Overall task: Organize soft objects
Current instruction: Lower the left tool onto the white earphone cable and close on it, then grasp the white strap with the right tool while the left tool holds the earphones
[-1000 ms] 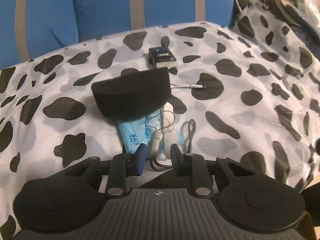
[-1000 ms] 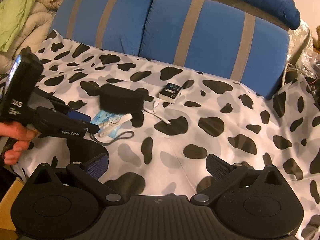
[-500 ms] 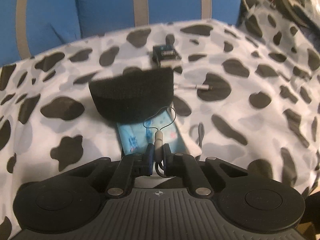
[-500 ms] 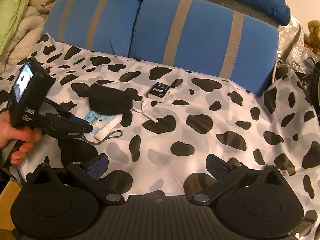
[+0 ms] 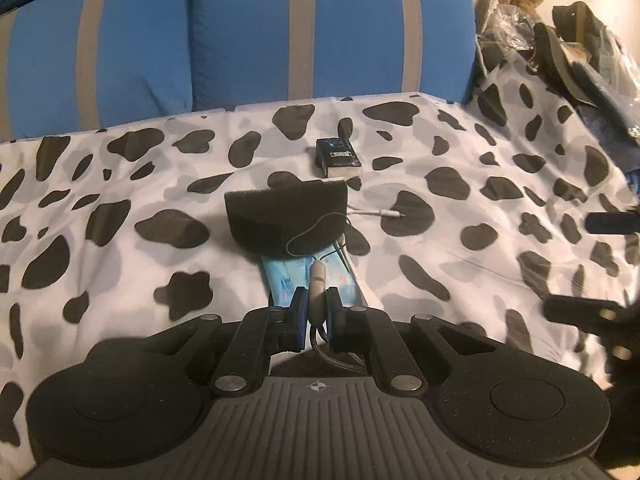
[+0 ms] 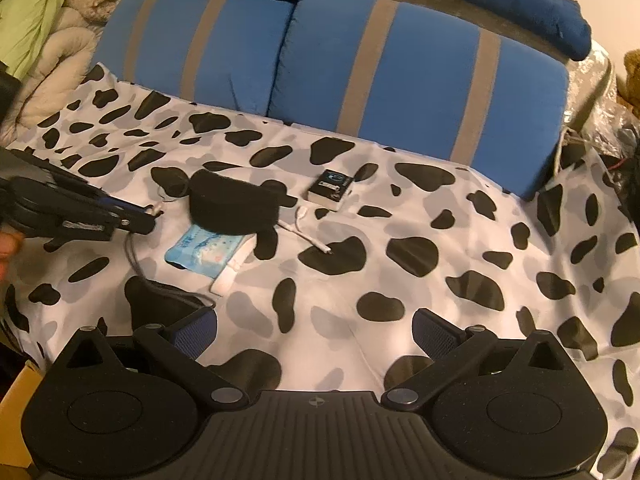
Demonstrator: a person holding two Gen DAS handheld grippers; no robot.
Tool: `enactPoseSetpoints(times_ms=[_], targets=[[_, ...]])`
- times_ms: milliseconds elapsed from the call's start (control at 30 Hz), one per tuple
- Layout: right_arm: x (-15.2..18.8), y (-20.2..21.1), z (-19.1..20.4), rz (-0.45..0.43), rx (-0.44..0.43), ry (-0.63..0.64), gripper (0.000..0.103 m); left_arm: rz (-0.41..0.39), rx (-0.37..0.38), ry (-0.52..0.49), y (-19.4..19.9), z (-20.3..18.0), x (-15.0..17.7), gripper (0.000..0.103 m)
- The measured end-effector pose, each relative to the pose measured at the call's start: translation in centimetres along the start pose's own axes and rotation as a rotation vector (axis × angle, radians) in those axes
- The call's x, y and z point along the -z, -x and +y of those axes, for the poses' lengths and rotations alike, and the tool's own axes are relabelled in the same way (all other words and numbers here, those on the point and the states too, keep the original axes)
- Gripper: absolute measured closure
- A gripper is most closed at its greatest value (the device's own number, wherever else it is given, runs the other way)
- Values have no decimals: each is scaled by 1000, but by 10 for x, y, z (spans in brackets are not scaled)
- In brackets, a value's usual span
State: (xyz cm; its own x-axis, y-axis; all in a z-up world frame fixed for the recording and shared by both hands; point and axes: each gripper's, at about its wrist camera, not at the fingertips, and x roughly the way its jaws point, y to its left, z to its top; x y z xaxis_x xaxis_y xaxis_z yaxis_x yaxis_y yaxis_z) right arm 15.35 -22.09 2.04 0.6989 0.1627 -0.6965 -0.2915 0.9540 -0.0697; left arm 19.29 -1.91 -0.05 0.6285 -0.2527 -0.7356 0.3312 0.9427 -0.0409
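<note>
My left gripper [image 5: 317, 305] is shut on a small beige cord piece [image 5: 317, 280] with a thin dark loop and a grey braided lanyard, held above the cow-print sheet [image 5: 120, 280]. It also shows in the right wrist view [image 6: 150, 216] at the left, lifted. A black foam pad [image 5: 286, 216] lies ahead, overlapping a blue tissue pack [image 5: 296, 276]. The pad [image 6: 232, 204] and pack [image 6: 206, 250] also show in the right wrist view. My right gripper [image 6: 316, 330] is open and empty, low over the sheet.
A small black box [image 6: 330, 189] and a white cable [image 6: 306, 234] lie behind the pad. Blue striped cushions [image 6: 360, 60] line the back. Blankets [image 6: 44, 40] pile at the left, bags and clutter [image 5: 580, 52] at the right.
My left gripper closed on the cord piece and lifted it up and to the left, off the tissue pack. My right gripper moved closer to the objects.
</note>
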Motion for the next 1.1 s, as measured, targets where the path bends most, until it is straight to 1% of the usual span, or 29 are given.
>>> enactPoseSetpoints(times_ms=[233, 433, 667, 867, 967, 1100], targets=[[-4, -6, 8, 17, -36, -22, 0, -3, 46, -10, 28, -4, 13, 94], [-8, -15, 12, 40, -51, -45, 0, -9, 77, 1, 37, -1, 14, 94], [-16, -26, 13, 43, -71, -58, 0, -23, 97, 28, 42, 4, 9, 94], [-22, -40, 11, 55, -85, -58, 0, -12, 66, 30, 41, 8, 8, 94], [-23, -48, 12, 61, -91, -41, 0, 12, 24, 30, 39, 12, 9, 94], [-27, -61, 15, 72, -117, -23, 0, 46, 11, 47, 36, 19, 8, 93]])
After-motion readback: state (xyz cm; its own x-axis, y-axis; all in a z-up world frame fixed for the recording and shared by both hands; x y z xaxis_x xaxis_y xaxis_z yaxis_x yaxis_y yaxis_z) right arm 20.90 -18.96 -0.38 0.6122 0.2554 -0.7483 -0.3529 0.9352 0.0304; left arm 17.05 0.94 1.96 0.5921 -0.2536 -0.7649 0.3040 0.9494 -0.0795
